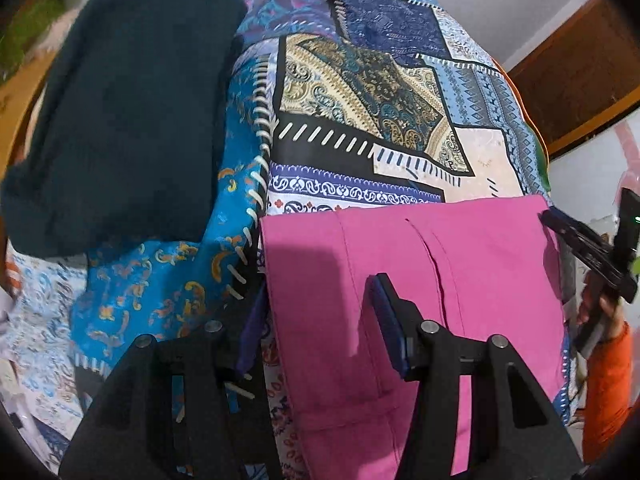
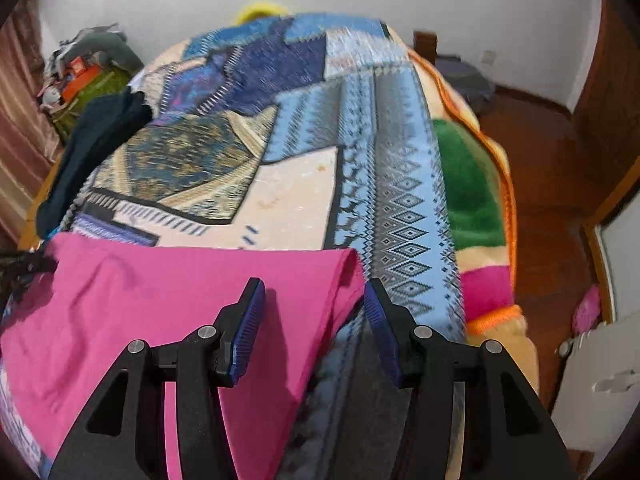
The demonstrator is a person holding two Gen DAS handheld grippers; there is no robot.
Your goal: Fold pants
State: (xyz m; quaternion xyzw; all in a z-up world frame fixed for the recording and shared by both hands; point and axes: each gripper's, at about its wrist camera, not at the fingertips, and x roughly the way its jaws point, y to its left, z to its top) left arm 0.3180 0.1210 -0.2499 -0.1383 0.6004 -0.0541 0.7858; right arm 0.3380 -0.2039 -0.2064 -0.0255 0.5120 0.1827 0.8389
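Left hand-held gripper (image 1: 320, 320) is spread wide over the near left edge of the pink pants (image 1: 420, 300), holding nothing. Its right finger pad (image 1: 390, 328) sits over the pink cloth; its left finger is mostly hidden behind the edge of the pants and the black frame, only a purple sliver showing. Cannot tell if either pad touches the fabric.

Right hand-held gripper (image 2: 314, 328) is also wide apart and empty, straddling the right edge of the pants (image 2: 180, 300). Left pad (image 2: 250, 332) is above the pink cloth, right pad (image 2: 380, 332) is above the bedspread (image 2: 400, 200) just off the edge. Contact unclear, view is blurred.

Pants lie flat on the bed at its near end, folded into a broad pink block, with a seam or slit line running down the middle in the left wrist view. Lower end is cut off by the gripper frames in both views.

In the left wrist view the right gripper body (image 1: 592, 256) shows at the far right edge, partly cut off, with an orange sleeve (image 1: 608, 392) below it.

Dark garment (image 1: 120, 112) lies on the bed's far left, well apart from the pants; type hard to make out. Patchwork bedspread covers the bed, with a green and orange blanket (image 2: 472, 184) along its right side. Cluttered pile (image 2: 88, 72) at back left is too blurred to identify. Wooden floor (image 2: 540, 160) shows at right.
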